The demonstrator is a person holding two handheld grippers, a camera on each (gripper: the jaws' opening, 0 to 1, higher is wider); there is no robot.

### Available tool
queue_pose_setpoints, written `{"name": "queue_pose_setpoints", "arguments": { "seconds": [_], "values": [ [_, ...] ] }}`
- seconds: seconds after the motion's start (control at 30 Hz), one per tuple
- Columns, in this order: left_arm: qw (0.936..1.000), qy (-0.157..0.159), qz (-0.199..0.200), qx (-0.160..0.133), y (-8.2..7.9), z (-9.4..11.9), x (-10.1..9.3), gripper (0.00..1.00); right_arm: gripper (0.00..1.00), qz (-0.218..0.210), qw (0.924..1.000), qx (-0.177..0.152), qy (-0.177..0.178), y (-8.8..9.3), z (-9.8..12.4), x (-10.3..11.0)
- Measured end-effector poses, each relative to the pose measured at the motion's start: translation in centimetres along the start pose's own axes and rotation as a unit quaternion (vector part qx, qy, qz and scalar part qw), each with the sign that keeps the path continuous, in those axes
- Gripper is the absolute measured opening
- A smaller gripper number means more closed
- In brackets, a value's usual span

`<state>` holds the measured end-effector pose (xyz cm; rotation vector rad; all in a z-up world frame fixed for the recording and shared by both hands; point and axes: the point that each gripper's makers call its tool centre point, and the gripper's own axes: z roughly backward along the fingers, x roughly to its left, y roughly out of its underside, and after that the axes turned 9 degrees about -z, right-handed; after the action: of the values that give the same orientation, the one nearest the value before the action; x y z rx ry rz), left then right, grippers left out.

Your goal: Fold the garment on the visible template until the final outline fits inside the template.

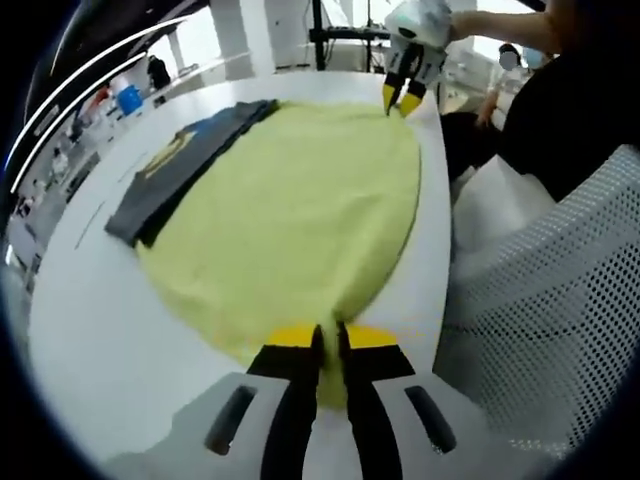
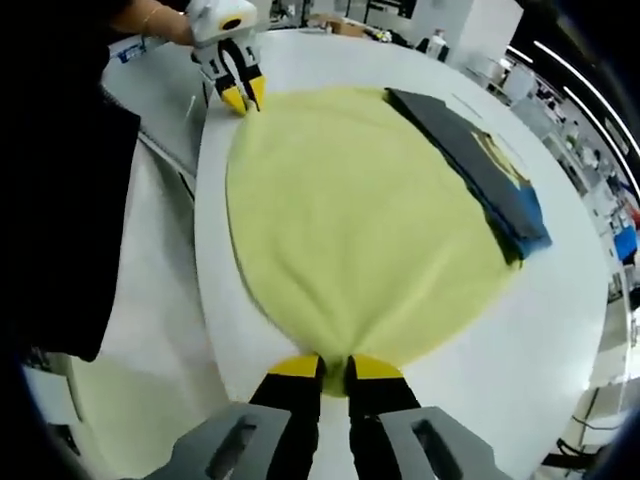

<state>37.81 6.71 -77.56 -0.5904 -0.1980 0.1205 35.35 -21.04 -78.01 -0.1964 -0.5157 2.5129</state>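
Both claws—left (image 1: 330,340), right (image 2: 334,368)—pinched on yellow garment (image 1: 300,210) edge.

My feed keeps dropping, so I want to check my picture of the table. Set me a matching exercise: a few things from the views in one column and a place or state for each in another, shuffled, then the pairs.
Things:
1. left claw
2. right claw
3. yellow cloth
4. dark garment

Places or states:
A. spread wide over the white table
B. folded, lying under the cloth's far edge
C. shut on the cloth's edge, mesh chair beside it
D. shut on the cloth's opposite edge, the other claw showing at the top left of its view

Pairs: 1-C, 2-D, 3-A, 4-B
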Motion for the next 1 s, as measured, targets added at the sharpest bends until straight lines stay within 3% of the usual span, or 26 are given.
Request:
{"name": "queue_pose_setpoints", "arguments": {
  "seconds": [0.1, 0.3, 1.0],
  "values": [
    [0.9993, 0.005, 0.033, 0.014, 0.1, 0.2, 0.0, 0.02, 0.00, -0.009, 1.0000, 0.002, 0.001, -0.1, -0.1, -0.2],
    [0.9996, 0.004, 0.021, 0.020, -0.9, 1.0, 0.5, 0.01, 0.00, -0.014, 0.9998, 0.009, -0.007, -0.3, 0.7, -0.3],
    [0.9968, 0.012, 0.076, 0.021, -3.1, 4.8, 0.8, 0.01, 0.00, 0.005, 0.9994, -0.013, -0.031, -3.1, 6.2, -0.2]
  ]
}}
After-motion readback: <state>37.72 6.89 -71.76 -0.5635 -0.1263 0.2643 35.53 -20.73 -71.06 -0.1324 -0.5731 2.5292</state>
